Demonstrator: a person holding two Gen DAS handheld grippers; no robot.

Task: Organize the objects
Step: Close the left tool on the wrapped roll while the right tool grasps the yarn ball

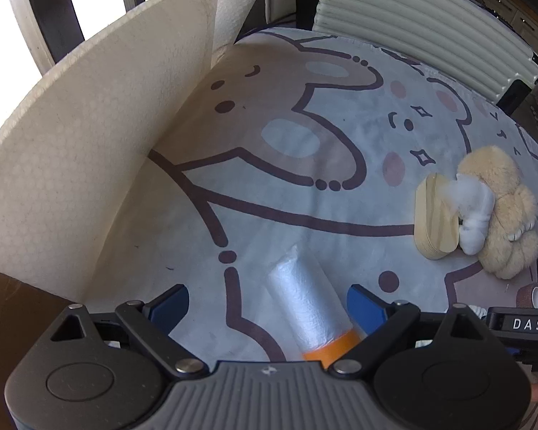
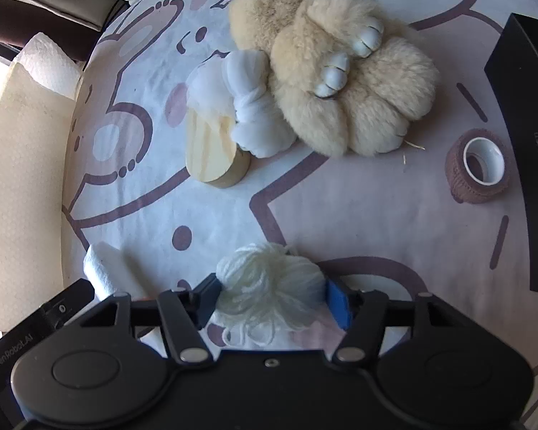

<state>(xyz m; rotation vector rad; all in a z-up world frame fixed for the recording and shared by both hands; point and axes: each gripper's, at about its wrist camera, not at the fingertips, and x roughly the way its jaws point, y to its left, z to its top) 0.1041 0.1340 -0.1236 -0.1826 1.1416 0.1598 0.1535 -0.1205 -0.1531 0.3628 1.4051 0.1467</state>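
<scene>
— What's lying on the cartoon-print cloth?

— A roll of white plastic film (image 1: 306, 297) with an orange band at its near end, lying on its side. Off to its right, a pale wooden oval block (image 2: 213, 147) resting tilted, with a knotted white cloth bundle (image 2: 251, 107) draped over its far end.

— And the furry thing?

— A cream plush paw (image 2: 344, 71), pads up, touching the bundle. A brown tape roll (image 2: 478, 165) stands apart to its right, and a ball of off-white yarn (image 2: 269, 286) sits nearest.

Probably a home, cartoon-bear blanket (image 1: 305, 179), plush toy (image 2: 340, 71), ribbed suitcase (image 1: 412, 25)
</scene>
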